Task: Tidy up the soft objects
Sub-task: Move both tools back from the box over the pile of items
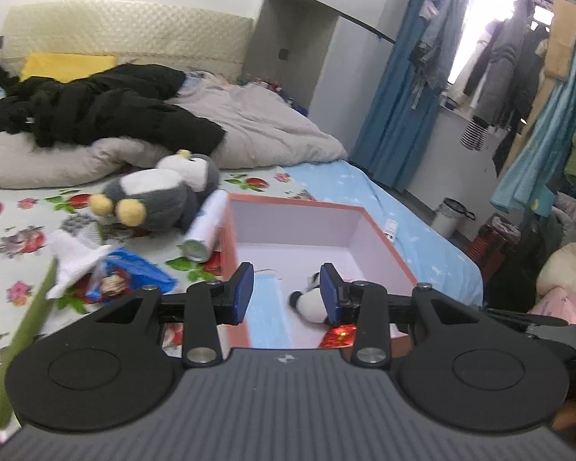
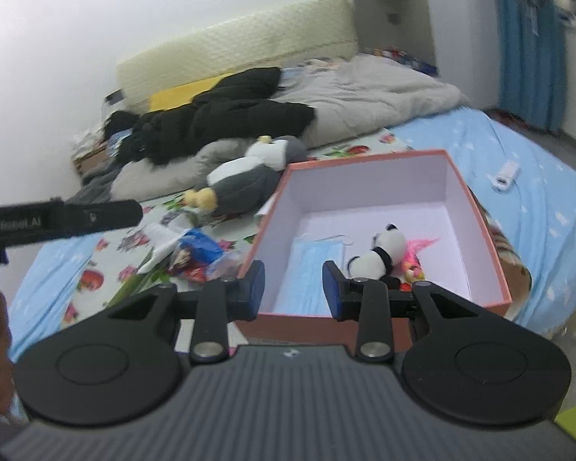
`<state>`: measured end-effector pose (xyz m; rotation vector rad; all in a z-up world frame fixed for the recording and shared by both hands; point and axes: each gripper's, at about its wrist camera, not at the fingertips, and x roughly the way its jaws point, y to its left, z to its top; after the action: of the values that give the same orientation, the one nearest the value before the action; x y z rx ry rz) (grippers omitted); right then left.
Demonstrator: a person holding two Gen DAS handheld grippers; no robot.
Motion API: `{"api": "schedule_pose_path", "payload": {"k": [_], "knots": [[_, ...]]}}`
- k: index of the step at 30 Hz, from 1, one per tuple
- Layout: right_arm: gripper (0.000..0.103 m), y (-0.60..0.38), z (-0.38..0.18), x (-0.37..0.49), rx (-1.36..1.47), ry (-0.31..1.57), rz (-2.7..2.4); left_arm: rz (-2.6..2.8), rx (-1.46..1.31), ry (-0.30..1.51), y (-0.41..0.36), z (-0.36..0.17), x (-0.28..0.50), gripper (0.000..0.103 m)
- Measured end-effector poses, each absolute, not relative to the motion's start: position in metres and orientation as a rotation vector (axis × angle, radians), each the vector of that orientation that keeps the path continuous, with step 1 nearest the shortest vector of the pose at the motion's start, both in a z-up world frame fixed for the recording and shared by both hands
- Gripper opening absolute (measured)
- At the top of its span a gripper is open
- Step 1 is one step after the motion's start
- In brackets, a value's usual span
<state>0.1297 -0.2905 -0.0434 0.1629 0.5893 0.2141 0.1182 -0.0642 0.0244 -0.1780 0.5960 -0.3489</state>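
Panda plush (image 2: 380, 255) and blue mask (image 2: 313, 265) inside pink box (image 2: 476, 207)

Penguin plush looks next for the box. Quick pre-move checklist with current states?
1. Left gripper empty, jaws apart: ok.
2. Right gripper empty, jaws apart: ok.
3. Penguin plush lies on the bed outside the box, nothing on top of it: ok.
4. Pink box open, far half of floor free: ok.
5. Panda toy and face mask already inside: ok.
6. Penguin fits in the remaining space: cannot tell.
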Motion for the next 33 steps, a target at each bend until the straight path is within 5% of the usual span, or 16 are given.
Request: {"api": "schedule_pose_path", "payload": {"k": [33], "knots": [[0.036,-0.189,-0.06,0.09,0.086,0.687,0.487,-0.022,-0.333,0.602,0.044,-0.006,-0.002,0.049]]}}
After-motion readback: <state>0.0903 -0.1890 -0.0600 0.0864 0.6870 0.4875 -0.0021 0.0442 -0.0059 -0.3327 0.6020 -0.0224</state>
